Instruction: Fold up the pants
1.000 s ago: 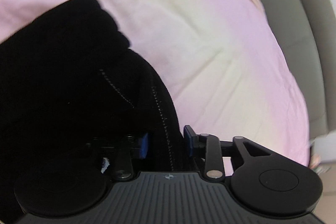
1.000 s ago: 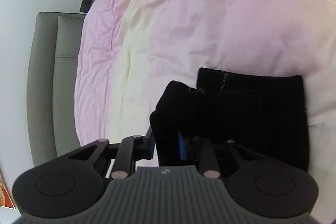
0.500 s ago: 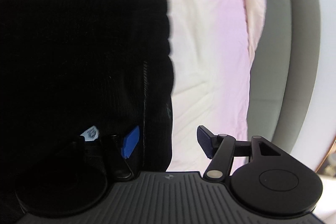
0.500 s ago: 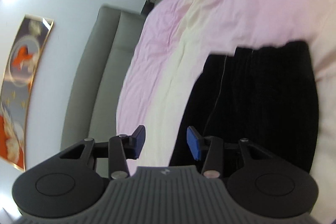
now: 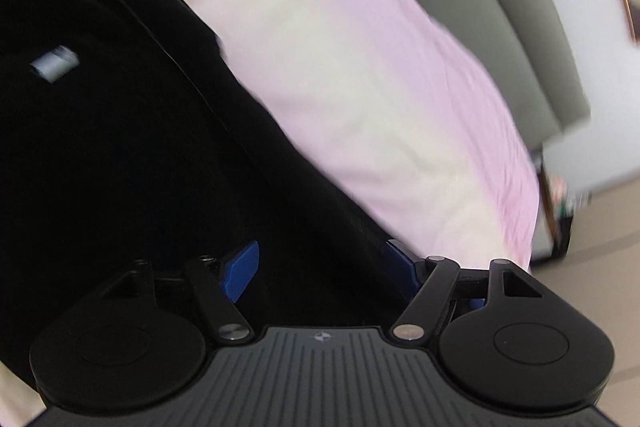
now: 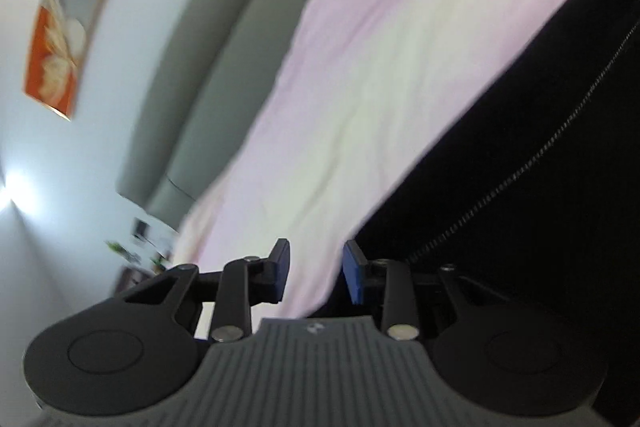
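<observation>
Left tongs point(image 5: 322, 273): black linkage arms, silver pivot screws, blue finger pads point(image 5: 240, 275), ribbed grey body with a small emblem. Right tongs point(image 6: 316, 271): the same build.

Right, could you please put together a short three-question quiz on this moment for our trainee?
1. True or false: the right gripper has its jaws shut on the pants.
2. What lies between the jaws of the left gripper? A) the pants B) a towel C) a pillow
3. Fill in: the black pants lie on a pink and cream ____.

Key: 1 false, the jaws are open; 2 A; 3 sheet.
</observation>
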Action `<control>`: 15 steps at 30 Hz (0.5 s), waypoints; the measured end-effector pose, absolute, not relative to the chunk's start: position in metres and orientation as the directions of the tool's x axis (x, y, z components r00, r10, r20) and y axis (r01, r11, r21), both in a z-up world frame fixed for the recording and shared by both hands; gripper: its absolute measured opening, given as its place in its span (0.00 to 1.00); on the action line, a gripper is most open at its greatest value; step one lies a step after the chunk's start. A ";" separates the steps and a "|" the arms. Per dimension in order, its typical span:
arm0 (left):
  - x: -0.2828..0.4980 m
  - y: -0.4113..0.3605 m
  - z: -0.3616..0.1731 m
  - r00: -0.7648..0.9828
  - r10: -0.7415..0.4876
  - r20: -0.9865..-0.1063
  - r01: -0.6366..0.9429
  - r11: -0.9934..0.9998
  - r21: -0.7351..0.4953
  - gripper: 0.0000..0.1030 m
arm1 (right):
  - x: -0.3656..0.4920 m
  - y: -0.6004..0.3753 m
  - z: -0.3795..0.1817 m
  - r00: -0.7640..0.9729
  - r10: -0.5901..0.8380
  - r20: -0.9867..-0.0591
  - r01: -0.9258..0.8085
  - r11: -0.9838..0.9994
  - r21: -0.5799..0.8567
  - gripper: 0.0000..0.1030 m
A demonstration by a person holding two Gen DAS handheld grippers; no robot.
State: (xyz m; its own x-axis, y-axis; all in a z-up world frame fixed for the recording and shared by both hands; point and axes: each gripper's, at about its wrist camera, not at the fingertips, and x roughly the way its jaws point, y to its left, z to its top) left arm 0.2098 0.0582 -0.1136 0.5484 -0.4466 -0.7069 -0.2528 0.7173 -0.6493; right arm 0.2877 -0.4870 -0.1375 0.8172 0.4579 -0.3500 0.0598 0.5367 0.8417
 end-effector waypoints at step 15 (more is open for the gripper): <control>0.295 -0.039 -0.123 0.362 -0.654 -0.664 -0.317 0.584 -0.747 0.78 | 0.252 -0.564 -0.127 0.904 0.345 -0.251 0.032 0.531 0.847 0.39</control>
State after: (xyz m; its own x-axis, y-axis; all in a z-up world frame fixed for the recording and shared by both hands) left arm 0.2954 -0.0389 -0.1229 0.3619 -0.6541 -0.6643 -0.3173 0.5836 -0.7475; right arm 0.2521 -0.5639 -0.1272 0.9042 0.3455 -0.2512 0.0322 0.5313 0.8466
